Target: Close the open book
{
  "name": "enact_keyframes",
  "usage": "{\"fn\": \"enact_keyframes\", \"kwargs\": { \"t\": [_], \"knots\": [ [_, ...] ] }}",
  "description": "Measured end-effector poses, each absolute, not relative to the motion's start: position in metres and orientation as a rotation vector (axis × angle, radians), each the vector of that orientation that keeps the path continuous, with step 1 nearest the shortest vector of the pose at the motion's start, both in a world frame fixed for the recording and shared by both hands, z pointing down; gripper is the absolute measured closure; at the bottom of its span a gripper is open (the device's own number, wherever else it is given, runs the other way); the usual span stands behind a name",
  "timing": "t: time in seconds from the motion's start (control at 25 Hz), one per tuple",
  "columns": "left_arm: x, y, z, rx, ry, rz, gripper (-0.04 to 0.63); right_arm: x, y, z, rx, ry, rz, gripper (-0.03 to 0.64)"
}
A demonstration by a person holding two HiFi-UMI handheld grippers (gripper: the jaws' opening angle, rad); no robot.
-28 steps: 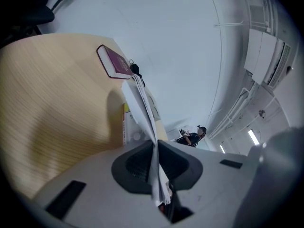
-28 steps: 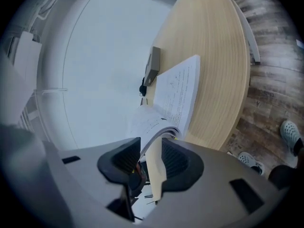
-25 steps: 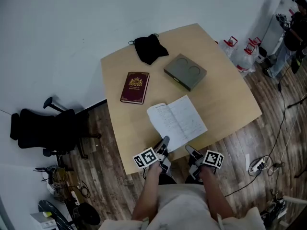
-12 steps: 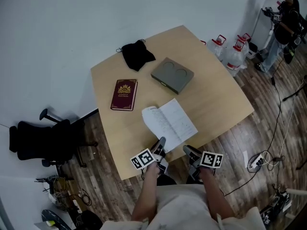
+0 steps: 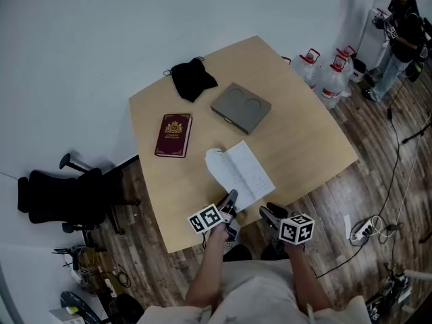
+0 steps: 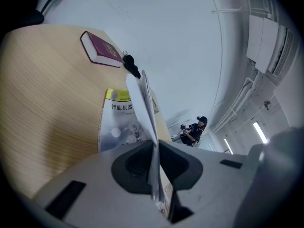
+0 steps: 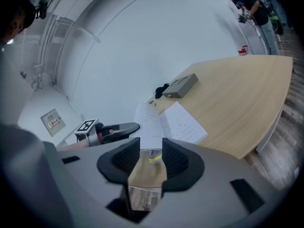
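The open book (image 5: 244, 173) lies near the table's front edge, white pages up. My left gripper (image 5: 231, 198) is shut on its left half, which stands raised and curls over toward the right. In the left gripper view that half (image 6: 141, 99) runs edge-on between the jaws of this gripper (image 6: 154, 172), and a printed cover with a yellow strip (image 6: 117, 120) shows to its left. My right gripper (image 5: 271, 212) hangs open off the table's front edge, right of the book and apart from it. Nothing sits between the right gripper's (image 7: 151, 156) pads; the book (image 7: 176, 123) lies beyond them.
A dark red closed book (image 5: 173, 135), a grey flat box (image 5: 241, 107) and a black cloth (image 5: 192, 78) lie farther back on the wooden table (image 5: 307, 137). A black office chair (image 5: 61, 191) stands at the left. Water jugs (image 5: 334, 79) and a person stand at the right.
The book's left half has risen off the table and curled rightward in my left gripper. My right gripper has rolled, its marker cube now showing another face.
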State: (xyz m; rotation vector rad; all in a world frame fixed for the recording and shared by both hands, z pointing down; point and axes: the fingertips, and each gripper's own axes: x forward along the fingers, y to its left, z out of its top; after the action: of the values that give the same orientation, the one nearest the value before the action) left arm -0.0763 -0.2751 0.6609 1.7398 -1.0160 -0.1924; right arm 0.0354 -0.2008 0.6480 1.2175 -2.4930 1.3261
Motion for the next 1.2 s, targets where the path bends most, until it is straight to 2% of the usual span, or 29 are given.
{"fn": "enact_keyframes", "kwargs": {
  "t": [0.4,1.2],
  "knots": [
    [-0.032,-0.290,0.679,1.669,-1.133,-0.192,0.549,0.085,-0.199,0.642,1.105,-2.528,1.072,0.465],
    [0.013,-0.324,0.717,1.627,-1.238,-0.014,0.538,0.135,-0.173,0.654,1.108,-2.536,0.893,0.472]
  ]
}}
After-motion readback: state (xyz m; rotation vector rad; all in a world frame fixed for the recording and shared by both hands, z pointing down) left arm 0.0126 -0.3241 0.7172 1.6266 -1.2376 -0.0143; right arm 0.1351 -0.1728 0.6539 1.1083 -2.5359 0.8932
